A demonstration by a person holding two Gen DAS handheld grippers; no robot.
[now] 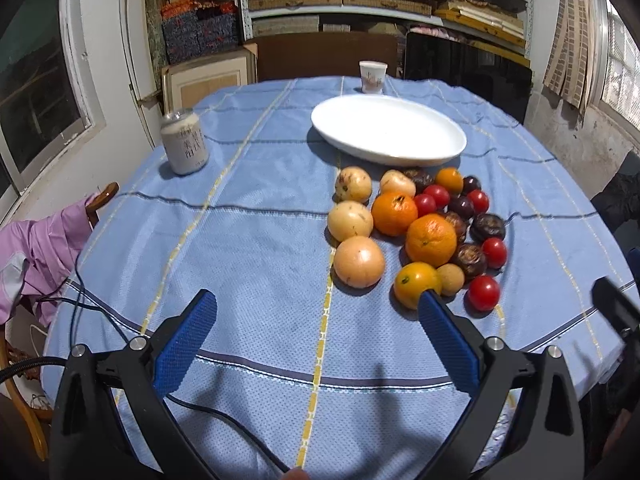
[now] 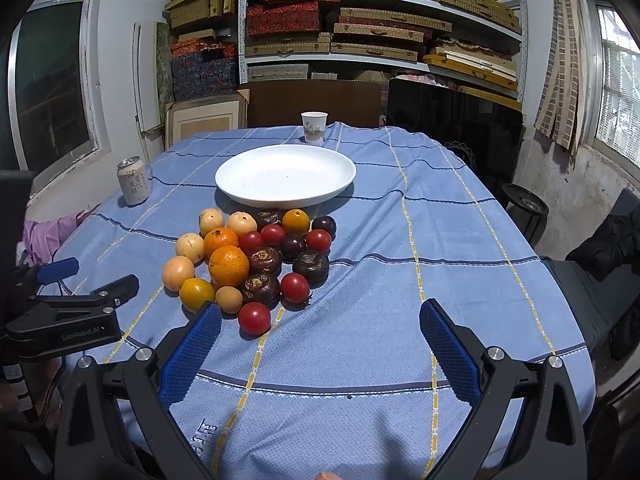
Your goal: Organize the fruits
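With our left gripper [image 1: 316, 304] and right gripper [image 2: 320, 316] both spread wide and empty, we judge the fruit pile [image 2: 256, 260] just before the empty white plate [image 2: 285, 176] light, round, roll-prone; cherry tomatoes [image 2: 255, 319] need gentle mid-body pinches

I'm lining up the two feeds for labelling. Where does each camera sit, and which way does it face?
Left wrist: rides the left gripper, facing across the table; the fruit pile lies right of centre. Its own open blue fingers show.
Right wrist: rides the right gripper, facing the same way; the pile lies left of centre. Its open fingers and the left gripper at the left edge show.
Shared: white plate, paper cup, can, blue tablecloth.
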